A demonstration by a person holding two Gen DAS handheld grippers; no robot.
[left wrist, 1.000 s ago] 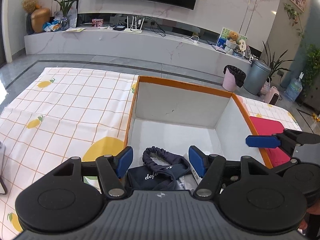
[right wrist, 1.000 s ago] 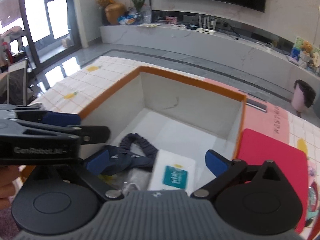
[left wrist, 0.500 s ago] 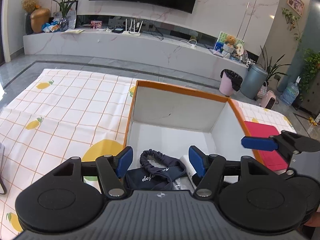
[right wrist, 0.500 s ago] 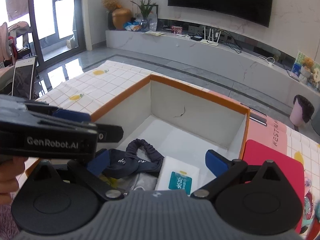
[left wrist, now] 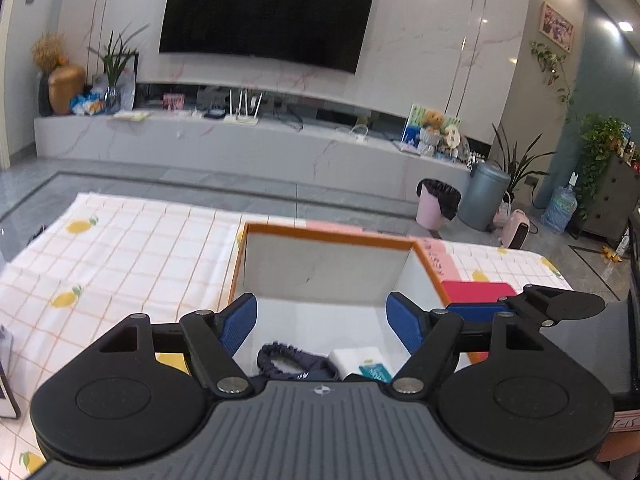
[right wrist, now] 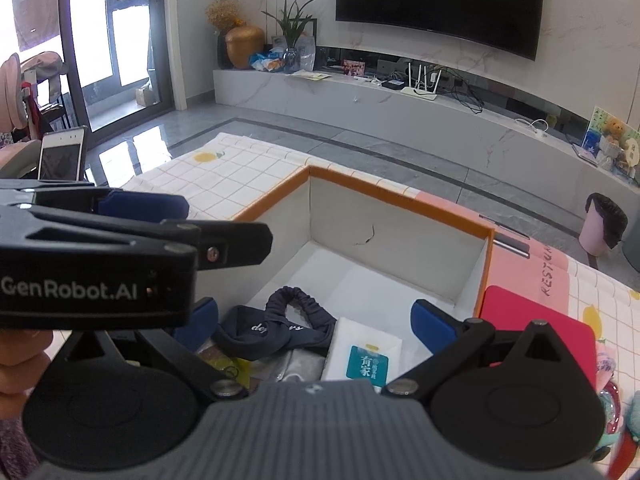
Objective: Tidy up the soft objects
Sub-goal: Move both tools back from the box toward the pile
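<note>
Lying crumpled on the white floor of the orange-rimmed cardboard box (right wrist: 400,200), the navy ruched headband (right wrist: 280,320) touches a flat tissue pack (right wrist: 366,354), under the wide, just-opened, empty left claw (left wrist: 320,322) and wide right claw (right wrist: 316,320).

Home living room: wall television (left wrist: 264,16), marble console (left wrist: 240,140)

In the box (right wrist: 400,208) on the tablecloth (right wrist: 240,176): cap (right wrist: 272,330) left, tissue pack (right wrist: 366,354) touching its right side. Right of the box, a flat mat (right wrist: 532,316). Behind all, 1 long TV bench (right wrist: 400,116).
</note>
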